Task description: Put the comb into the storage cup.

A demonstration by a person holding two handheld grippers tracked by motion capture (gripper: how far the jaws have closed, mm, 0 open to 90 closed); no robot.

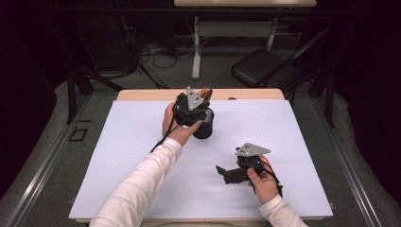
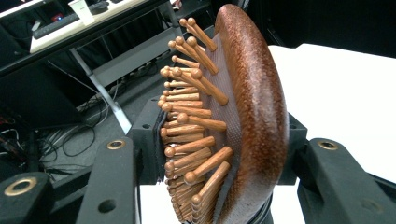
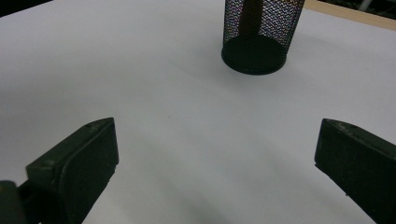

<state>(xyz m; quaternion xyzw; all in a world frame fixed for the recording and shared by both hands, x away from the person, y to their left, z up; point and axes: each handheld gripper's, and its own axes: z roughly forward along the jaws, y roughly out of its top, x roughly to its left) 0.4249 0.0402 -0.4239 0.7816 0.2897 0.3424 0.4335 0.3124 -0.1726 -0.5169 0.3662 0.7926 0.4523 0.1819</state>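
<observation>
**Wooden hairbrush clamped in the left hand-held gripper, above a mesh cup**

The wooden hairbrush (image 2: 247, 121) stands between the two black jaws of the left hand-held gripper (image 2: 219, 186). In the left gripper view its long axis runs away from the gripper, from between the jaws up toward the top of the picture. The smooth brown back faces the jaw on the right side of that view, and the wooden pins (image 2: 191, 121) with round tips point to the jaw on the left side. The jaws are closed on the brush head, one on each side, and they touch it.

In the high view the left hand-held gripper (image 1: 201, 101) is held at the far part of the worktop (image 1: 142, 142), and the pins of the brush (image 1: 206, 92) show just beyond its grey plate. A black mesh cup (image 1: 204, 125) stands directly under this gripper. In the right gripper view a dark straight shape is seen inside the cup (image 3: 258, 37); I cannot tell what it is.

The right hand-held gripper (image 1: 222, 173) is near the person's side, well apart from the cup, low over the white worktop. Its jaws are spread wide and hold nothing; in its own view (image 3: 215, 154) the cup stands ahead of them.
</observation>
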